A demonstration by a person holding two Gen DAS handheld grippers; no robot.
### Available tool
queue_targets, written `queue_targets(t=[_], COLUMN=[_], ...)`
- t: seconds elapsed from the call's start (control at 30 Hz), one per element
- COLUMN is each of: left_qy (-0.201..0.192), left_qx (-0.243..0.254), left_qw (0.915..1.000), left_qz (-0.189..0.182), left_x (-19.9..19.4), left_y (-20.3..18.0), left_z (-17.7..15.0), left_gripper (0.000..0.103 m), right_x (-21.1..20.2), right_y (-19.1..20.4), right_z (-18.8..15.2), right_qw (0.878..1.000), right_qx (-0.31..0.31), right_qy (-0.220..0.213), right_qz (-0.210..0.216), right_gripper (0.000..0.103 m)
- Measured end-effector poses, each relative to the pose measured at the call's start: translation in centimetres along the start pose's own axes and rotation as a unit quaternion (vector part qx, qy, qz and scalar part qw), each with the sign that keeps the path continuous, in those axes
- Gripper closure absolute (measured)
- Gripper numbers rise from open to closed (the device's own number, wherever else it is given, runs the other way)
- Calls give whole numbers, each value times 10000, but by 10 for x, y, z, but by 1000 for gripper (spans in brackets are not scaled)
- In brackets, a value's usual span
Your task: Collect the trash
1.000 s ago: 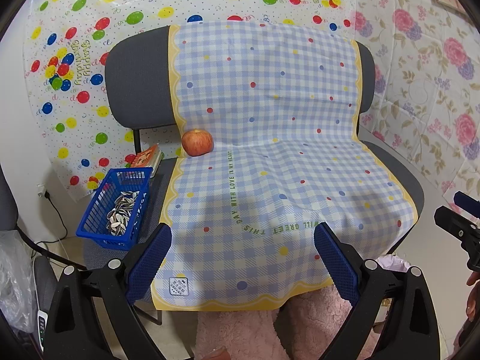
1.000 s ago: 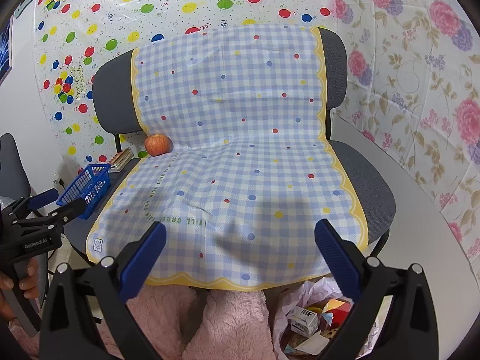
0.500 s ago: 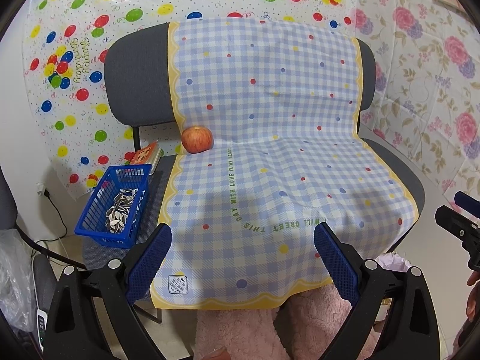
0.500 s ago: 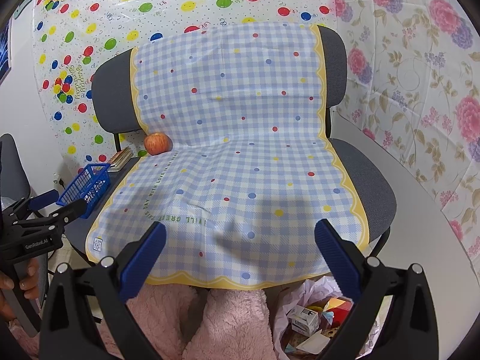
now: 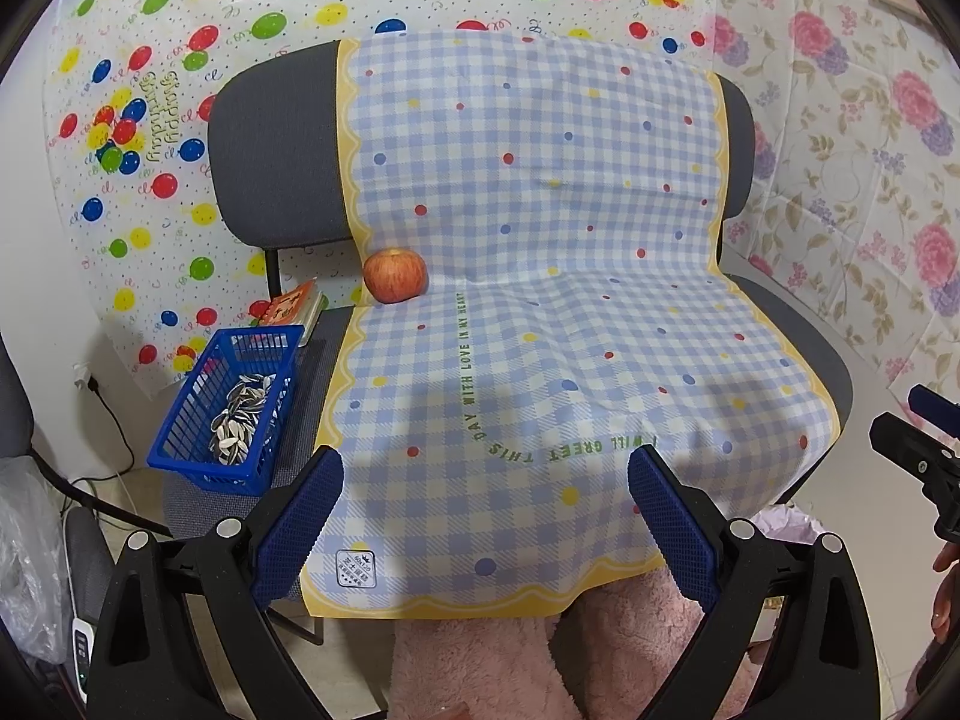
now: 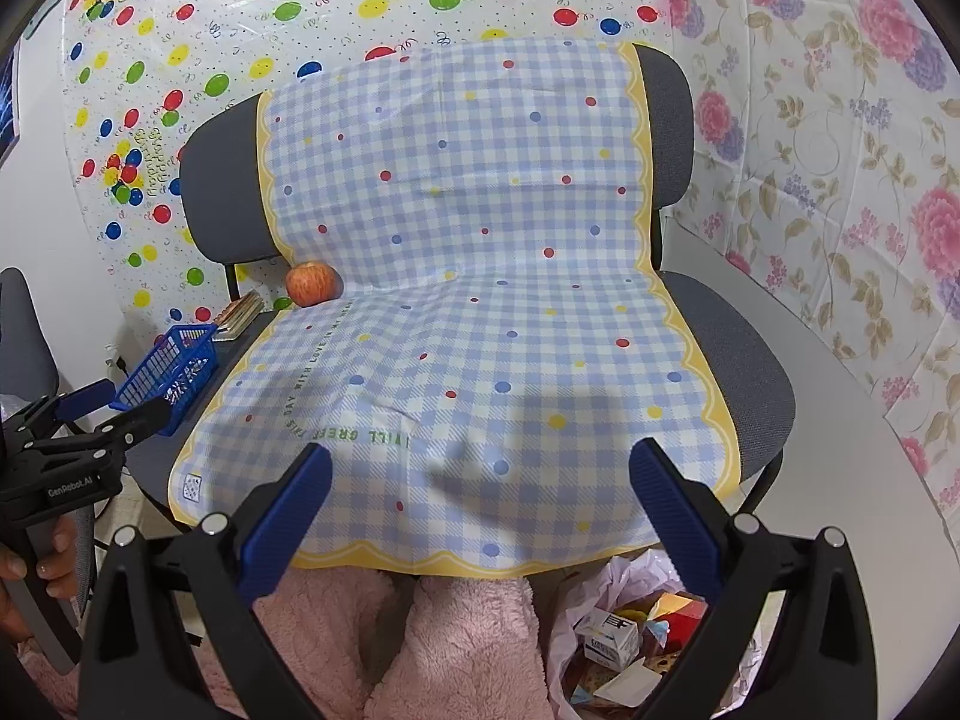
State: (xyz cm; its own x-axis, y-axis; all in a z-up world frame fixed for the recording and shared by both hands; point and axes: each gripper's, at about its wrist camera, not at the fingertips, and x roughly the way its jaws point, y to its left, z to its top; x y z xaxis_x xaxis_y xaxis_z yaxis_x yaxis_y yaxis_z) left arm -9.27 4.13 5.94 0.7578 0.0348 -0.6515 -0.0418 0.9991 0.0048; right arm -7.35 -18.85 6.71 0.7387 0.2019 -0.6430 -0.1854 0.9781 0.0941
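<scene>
While I hold both sets of jaws wide apart and empty, the left wrist view lists: left gripper (image 5: 483, 489) near the cloth (image 5: 540, 300) draped over a grey chair (image 5: 270, 138); apple (image 5: 395, 275) at the seat's far left; blue basket (image 5: 231, 405) of seed shells (image 5: 240, 420) left of the cloth. Right wrist view: right gripper (image 6: 480, 489) before the same cloth; trash bag (image 6: 624, 630) of cartons on the floor, near right; left gripper at left edge.
</scene>
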Motion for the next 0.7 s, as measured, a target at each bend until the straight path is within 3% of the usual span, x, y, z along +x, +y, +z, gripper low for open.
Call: queue_targets(t=[0.33,0.53,0.7], left_qy=[116,27,267], left_qx=[25,58,-59], left_qw=[9999,9987,9959], left_qz=[-57,-509,-860], left_x=[13,28,59], left_y=[3,1,-2], left_z=[8,10,11], left_gripper=[8,8,6], right_x=[13,31,74], right_y=[-6,-17,-35], right_z=[1,6,20], right_qw=[9999,9996,9996], right_qx=[96,199,79], right_qy=[99,169,242], right_qz=[29,53,-92], right_gripper=[6,6,6])
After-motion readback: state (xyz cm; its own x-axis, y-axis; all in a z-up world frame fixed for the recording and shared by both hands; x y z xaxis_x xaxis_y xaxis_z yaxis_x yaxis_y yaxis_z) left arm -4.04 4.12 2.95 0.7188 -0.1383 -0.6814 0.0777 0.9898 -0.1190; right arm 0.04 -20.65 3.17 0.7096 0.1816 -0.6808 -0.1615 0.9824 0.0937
